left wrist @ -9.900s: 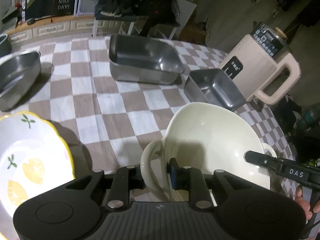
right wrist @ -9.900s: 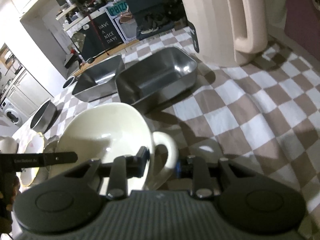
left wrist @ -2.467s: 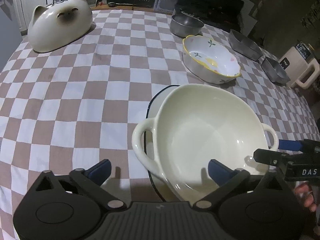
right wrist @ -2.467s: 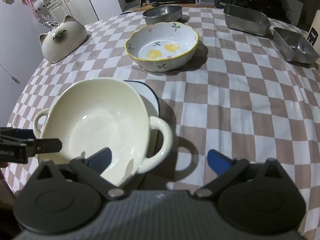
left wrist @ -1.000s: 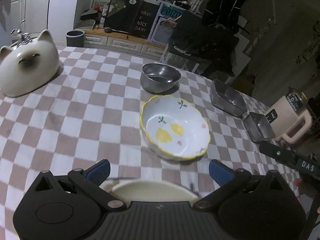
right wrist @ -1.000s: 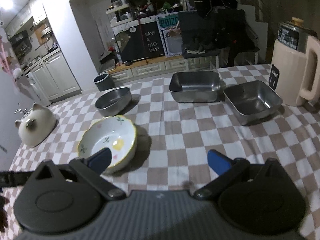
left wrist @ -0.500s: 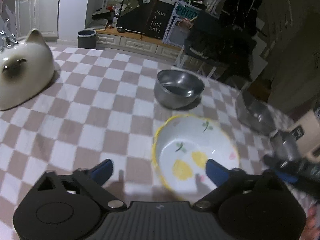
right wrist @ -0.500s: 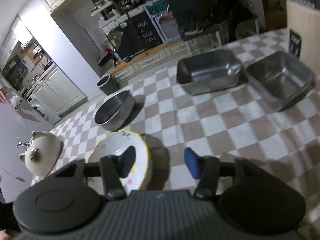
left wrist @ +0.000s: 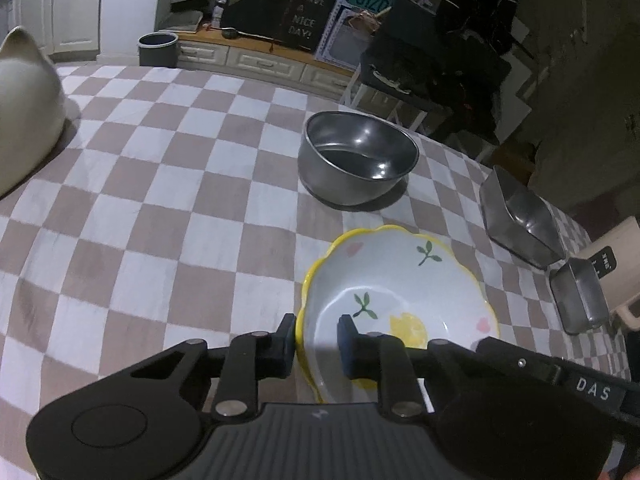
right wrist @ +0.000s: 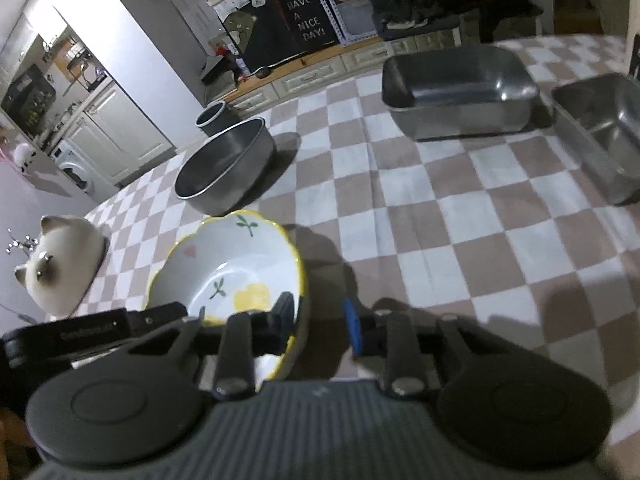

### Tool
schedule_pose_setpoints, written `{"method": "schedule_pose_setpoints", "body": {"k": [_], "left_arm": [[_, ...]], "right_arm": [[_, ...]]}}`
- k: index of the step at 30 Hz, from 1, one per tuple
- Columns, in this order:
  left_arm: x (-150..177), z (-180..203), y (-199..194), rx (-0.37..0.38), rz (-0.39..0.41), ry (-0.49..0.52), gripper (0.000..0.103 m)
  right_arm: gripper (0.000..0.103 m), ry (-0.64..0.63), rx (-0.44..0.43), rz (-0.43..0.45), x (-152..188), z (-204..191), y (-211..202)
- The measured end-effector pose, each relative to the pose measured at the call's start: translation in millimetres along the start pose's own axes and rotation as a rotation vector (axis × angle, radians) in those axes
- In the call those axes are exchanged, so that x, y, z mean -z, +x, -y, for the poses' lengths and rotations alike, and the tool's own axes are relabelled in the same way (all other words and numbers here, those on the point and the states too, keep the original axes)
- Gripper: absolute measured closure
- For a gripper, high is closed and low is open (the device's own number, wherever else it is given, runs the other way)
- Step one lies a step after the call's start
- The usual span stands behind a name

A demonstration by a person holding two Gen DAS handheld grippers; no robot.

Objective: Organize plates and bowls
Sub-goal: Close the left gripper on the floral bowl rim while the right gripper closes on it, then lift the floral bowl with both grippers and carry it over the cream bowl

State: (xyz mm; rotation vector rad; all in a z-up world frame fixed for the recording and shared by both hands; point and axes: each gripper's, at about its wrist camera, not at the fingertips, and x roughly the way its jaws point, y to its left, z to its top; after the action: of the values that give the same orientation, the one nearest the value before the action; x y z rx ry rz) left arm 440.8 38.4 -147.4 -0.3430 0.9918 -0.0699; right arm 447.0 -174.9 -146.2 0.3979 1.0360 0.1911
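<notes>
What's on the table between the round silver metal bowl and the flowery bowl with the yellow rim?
Nothing: between the round silver metal bowl and the flowery bowl with the yellow rim lies only bare brown-and-white checked tablecloth. The left wrist view shows this best.

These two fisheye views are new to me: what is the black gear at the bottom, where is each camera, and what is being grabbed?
Each picture comes from a camera on a hand-held two-finger gripper, looking along its fingers. The left gripper and the right gripper straddle opposite rims of the yellow-edged floral bowl, jaws closing on it, one finger inside and one outside. It sits on a checkered tablecloth. Also there: a round steel bowl, two steel trays, a cat-shaped ceramic piece and a beige jug.
</notes>
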Motion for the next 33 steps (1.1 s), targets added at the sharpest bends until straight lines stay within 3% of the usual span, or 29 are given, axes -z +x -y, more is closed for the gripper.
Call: {"method": "schedule_pose_setpoints", "body": {"k": [3,5,12,20,33], "left_arm": [[-2.7,1.5,3.4,-0.013,0.001,0.025,0.083],[-4.1,0.7,5.9,-0.030,0.001,0.032,0.093],[-1.8,1.4,5.3,-0.035,0.001,0.069,0.094],[3.0,12.1,-6.4,-0.025,-0.013,0.087,0.094],[14.4,35.0,-60.0,0.030,0.064,0.114,0.094]], "right_arm": [[0.093,-0.043,-0.008,-0.007,-0.7,-8.8,2.2],[0.093,-0.097,0.023,-0.008,0.2,-17.1,5.1],[0.090,-0.081,0.007,-0.029,2.4,-12.9,19.5],[0.090,-0.115,0.052,-0.019,5.7,-17.4,12.5],[0.090,-0.091,0.031,0.076,12.8,-17.8,-51.4]]}}
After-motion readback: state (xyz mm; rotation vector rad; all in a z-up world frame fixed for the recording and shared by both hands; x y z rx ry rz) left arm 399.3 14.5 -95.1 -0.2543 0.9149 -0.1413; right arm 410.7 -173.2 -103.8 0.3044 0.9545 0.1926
